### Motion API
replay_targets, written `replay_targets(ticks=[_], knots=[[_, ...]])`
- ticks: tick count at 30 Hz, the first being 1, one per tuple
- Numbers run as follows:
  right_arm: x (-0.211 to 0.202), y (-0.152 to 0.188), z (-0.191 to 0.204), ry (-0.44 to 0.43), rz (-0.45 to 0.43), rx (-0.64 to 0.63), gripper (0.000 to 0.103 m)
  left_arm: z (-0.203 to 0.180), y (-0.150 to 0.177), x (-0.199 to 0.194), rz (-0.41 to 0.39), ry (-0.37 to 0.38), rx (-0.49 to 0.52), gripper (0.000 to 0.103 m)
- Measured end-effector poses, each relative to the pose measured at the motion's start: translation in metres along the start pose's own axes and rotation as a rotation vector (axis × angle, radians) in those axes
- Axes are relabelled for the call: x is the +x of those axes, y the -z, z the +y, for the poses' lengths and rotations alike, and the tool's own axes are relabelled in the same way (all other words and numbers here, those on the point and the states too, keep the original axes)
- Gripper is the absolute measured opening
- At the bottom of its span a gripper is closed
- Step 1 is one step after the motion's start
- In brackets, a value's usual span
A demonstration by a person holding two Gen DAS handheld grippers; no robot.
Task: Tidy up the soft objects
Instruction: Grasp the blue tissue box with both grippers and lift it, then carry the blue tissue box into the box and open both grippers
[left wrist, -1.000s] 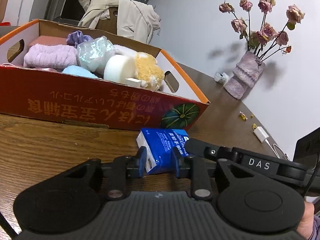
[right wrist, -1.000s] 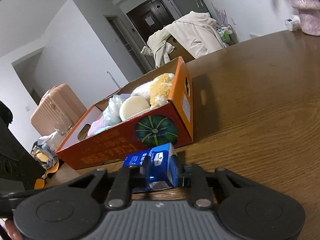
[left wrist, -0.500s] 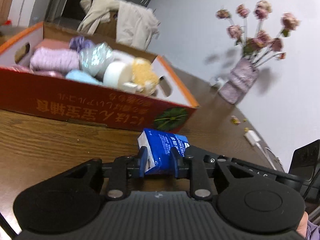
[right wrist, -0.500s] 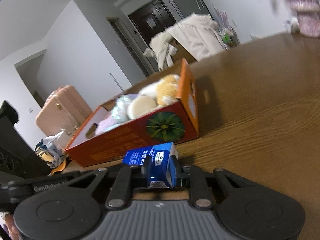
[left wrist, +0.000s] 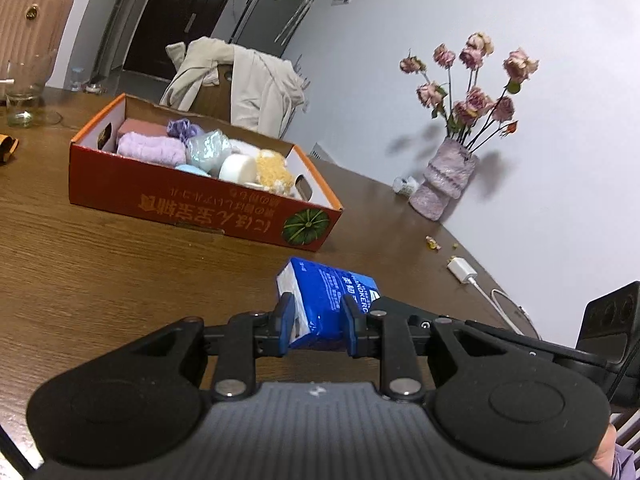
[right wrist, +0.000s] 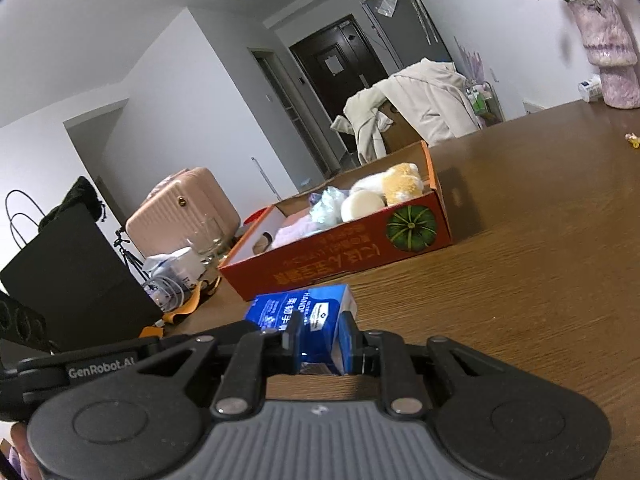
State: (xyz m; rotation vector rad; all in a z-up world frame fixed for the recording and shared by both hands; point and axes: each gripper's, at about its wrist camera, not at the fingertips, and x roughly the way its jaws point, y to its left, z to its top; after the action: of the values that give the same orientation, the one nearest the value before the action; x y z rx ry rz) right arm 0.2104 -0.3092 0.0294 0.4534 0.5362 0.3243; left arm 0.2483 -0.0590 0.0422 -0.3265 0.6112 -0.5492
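Observation:
A blue tissue pack [left wrist: 328, 300] is gripped by both grippers at once, held above the brown table. My left gripper [left wrist: 318, 322] is shut on one end of it. My right gripper [right wrist: 320, 340] is shut on the other end of the pack [right wrist: 304, 312]. An orange cardboard box [left wrist: 192, 204] with a pumpkin picture stands beyond it and holds several soft things: a purple towel [left wrist: 152, 150], a white roll [left wrist: 238, 168], a yellow plush [left wrist: 274, 176]. The box also shows in the right wrist view [right wrist: 360, 248].
A vase of dried roses [left wrist: 444, 184] stands at the table's far right by the wall. A white charger and cable [left wrist: 468, 274] lie near the right edge. A glass [left wrist: 24, 96] stands far left. A chair with a beige coat [left wrist: 240, 80] is behind the box.
Both grippers have pulled back from the box and risen with the tissue pack held between them; the box now looks farther away.

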Motion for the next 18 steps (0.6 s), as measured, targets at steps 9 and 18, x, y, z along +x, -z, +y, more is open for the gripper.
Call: replay_targets(ticks=[9,18], knots=[[-0.007,-0.038,0.004,0.02,-0.073,-0.045,0.018,-0.008,-0.045,0.026,-0.043,0.064,0.005,0.025],[0.078,-0.14,-0.023,0.114,-0.015,-0.121,0.018,0.019,-0.124,0.14,0.034,0.091,-0.092,0.024]])
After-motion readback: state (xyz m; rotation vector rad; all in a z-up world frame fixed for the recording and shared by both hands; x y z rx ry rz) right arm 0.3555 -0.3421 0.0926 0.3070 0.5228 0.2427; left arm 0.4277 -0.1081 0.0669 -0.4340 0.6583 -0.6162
